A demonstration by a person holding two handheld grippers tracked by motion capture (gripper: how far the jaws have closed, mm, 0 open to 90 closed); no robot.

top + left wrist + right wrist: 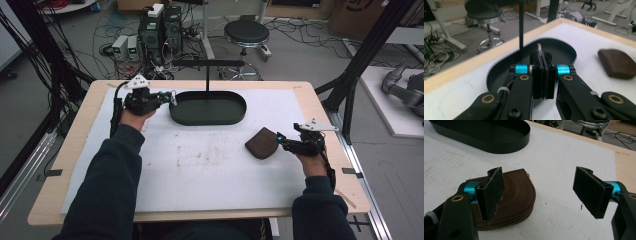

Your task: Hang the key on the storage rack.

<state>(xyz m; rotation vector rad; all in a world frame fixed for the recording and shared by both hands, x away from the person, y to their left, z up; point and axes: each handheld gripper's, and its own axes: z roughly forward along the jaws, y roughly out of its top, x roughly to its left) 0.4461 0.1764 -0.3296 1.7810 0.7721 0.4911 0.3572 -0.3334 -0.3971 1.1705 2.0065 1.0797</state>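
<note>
The right gripper (541,192) has its jaws spread wide beside the brown zip pouch (517,195) on the white mat (210,170). The left gripper (543,53) is clamped on a small clear object (539,48) over the black oval tray (235,117).

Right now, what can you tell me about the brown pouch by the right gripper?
The brown pouch looks like leather, half-round with one straight edge, a round pattern embossed on top and a zip along its curved side, shut as far as shown. It lies flat on the white mat, apart from the black tray. The right gripper is open beside it.
</note>
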